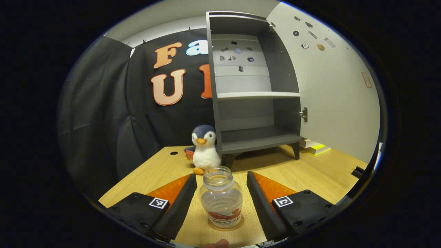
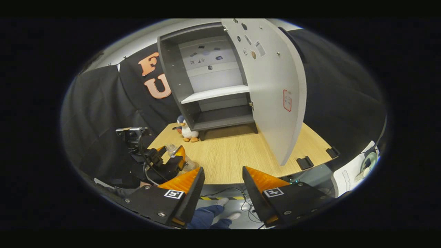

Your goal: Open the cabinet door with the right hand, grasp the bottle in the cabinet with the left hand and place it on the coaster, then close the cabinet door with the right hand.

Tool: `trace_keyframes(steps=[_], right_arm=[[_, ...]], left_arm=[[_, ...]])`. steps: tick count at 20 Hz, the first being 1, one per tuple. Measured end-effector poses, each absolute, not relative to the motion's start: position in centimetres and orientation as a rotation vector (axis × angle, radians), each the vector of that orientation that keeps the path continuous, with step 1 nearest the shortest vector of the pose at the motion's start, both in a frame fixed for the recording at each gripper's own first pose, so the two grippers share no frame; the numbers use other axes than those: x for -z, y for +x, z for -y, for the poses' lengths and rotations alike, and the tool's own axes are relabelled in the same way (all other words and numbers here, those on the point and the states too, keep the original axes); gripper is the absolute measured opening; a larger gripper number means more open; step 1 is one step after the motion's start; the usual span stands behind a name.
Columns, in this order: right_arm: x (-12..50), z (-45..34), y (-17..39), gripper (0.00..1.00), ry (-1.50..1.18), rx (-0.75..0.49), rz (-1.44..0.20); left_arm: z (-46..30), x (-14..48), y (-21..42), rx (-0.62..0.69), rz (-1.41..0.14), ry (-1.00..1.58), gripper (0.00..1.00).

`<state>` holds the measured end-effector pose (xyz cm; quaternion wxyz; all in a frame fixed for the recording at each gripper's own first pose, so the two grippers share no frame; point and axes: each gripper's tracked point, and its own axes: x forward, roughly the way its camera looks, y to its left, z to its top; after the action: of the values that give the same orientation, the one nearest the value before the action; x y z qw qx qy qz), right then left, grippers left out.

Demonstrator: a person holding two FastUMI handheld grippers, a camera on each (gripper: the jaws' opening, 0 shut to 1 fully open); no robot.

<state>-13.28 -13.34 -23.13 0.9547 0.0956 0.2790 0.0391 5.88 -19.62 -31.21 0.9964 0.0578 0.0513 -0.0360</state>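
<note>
A clear capless bottle (image 1: 222,198) with a red label stands upright on a thin brown coaster (image 1: 225,229) on the wooden table (image 1: 310,172). My left gripper (image 1: 221,175) is open around it, with a gap on each side between fingers and bottle. The grey cabinet (image 1: 248,103) stands at the back with bare shelves, its pale door (image 1: 330,93) swung wide to the right. In the right gripper view my right gripper (image 2: 223,169) is open and holds nothing, off the table's front edge and short of the door (image 2: 275,89). Farther left there I see the left gripper (image 2: 168,160) around the bottle (image 2: 174,150).
A penguin plush (image 1: 205,148) sits by the cabinet's left front leg. Books (image 1: 315,146) lie behind the open door. Black clips (image 2: 305,162) sit on the table's front edge. Below my right gripper are the floor, cables and a person's shoes (image 2: 224,206).
</note>
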Motion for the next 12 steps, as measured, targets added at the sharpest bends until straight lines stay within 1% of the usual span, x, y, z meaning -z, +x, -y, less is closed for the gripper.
trace_keyframes(steps=[5, 9, 12], right_arm=[[19.8, 13.7, -13.6, 0.69, 0.198, -0.085, -0.479], [15.2, 15.0, -13.7, 0.69, 0.200, -0.087, -0.356], [11.6, 17.2, -13.4, 0.69, 0.191, -0.074, -0.262]], left_arm=[[20.4, 25.3, 4.9, 0.092, -0.039, 0.124, 0.95], [21.3, 19.6, 3.5, 0.122, 0.029, 0.106, 0.95], [22.0, 16.5, 2.4, 0.143, 0.048, 0.095, 0.94]])
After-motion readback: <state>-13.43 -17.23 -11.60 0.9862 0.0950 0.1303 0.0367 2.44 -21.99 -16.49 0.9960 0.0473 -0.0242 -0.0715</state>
